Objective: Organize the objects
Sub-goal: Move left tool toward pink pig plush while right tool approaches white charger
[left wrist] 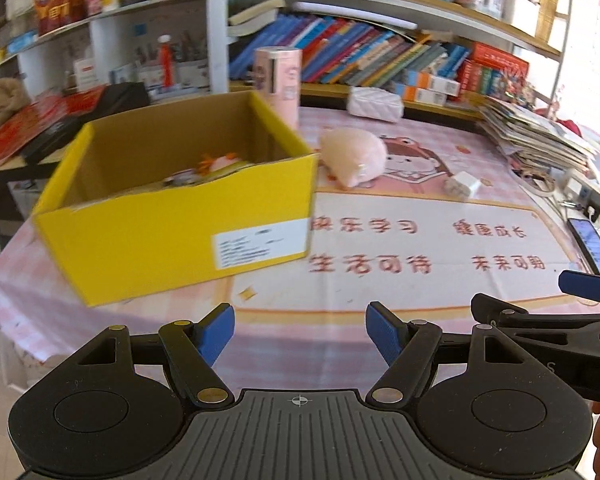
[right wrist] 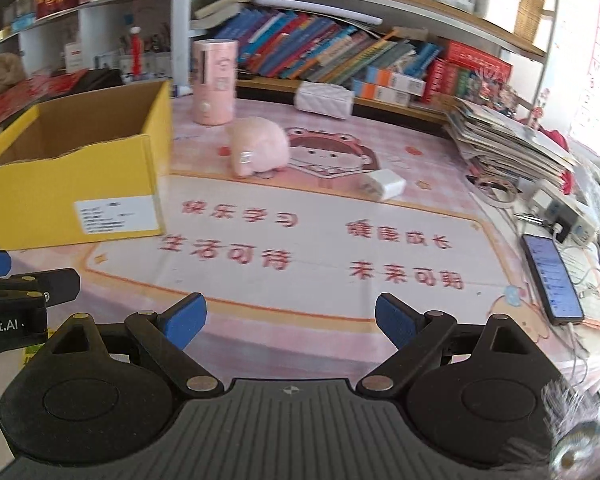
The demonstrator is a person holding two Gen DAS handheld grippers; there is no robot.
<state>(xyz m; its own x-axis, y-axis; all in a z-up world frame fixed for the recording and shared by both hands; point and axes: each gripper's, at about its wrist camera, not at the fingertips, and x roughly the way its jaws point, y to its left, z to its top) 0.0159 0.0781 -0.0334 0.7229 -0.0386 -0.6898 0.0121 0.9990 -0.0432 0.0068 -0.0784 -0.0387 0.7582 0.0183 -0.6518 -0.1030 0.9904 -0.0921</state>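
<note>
Left wrist: box (left wrist: 172, 236) contents blurred, half hidden | left gripper (left wrist: 300, 332), right gripper (right wrist: 290, 322) agape, empty

The pink printed table mat (right wrist: 332, 248) carries red Chinese lines: 快乐学习, 健康成长, 生活可待, 未来可期. At nine o'clock, the black left gripper (right wrist: 12, 320) reads "bot.AI".

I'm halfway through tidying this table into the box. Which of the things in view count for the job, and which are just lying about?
Likely for the job:
- yellow box, a few items already inside
- pink plush toy
- white charger plug
- pink cylinder
- white quilted pouch

Probably just lying about:
- phone on its cable
- magazine stack
- power strip
- shelved books
</note>
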